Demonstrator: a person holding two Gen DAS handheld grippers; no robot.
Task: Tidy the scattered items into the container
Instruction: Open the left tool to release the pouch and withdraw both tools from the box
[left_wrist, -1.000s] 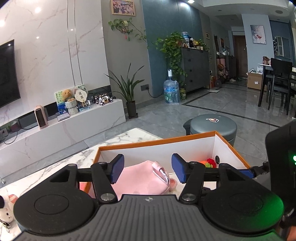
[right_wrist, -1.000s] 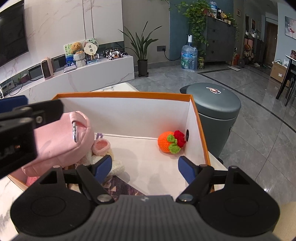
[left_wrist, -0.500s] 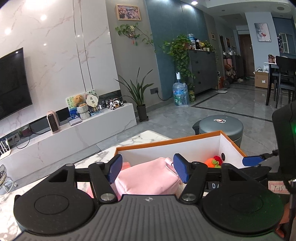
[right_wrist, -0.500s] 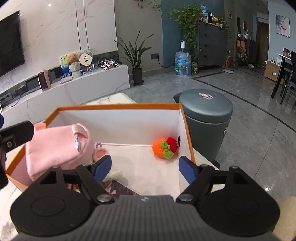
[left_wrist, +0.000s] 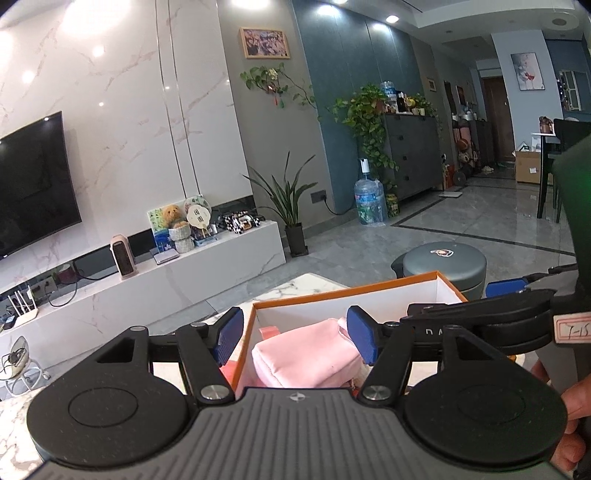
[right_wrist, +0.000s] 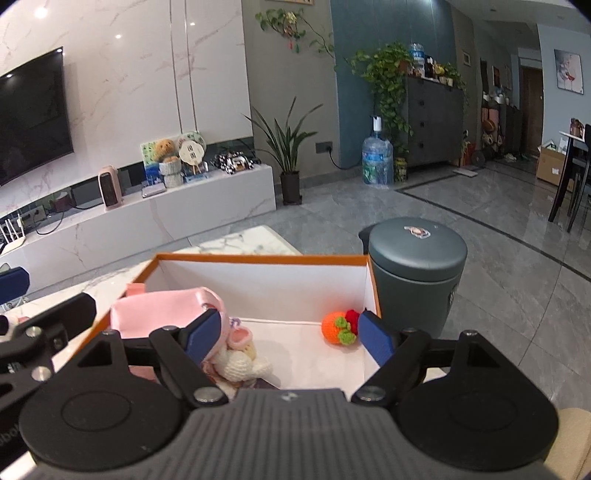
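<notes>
1. Both tongs are hovering wide apart and holding nothing: the left gripper (left_wrist: 295, 332) and right gripper (right_wrist: 291, 338) are poised at the orange-rimmed box (right_wrist: 258, 258).
2. The withdrawal is probably best done by lifting straight up, clear of the rim.
3. The pink pouch (left_wrist: 306, 354) is lying inside the box, below and between the left fingers, untouched; a crochet orange (right_wrist: 337, 326) is sitting in the far corner.

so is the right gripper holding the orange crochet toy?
No, the right gripper is open and empty, and the orange crochet toy lies on the floor of the box.
</notes>
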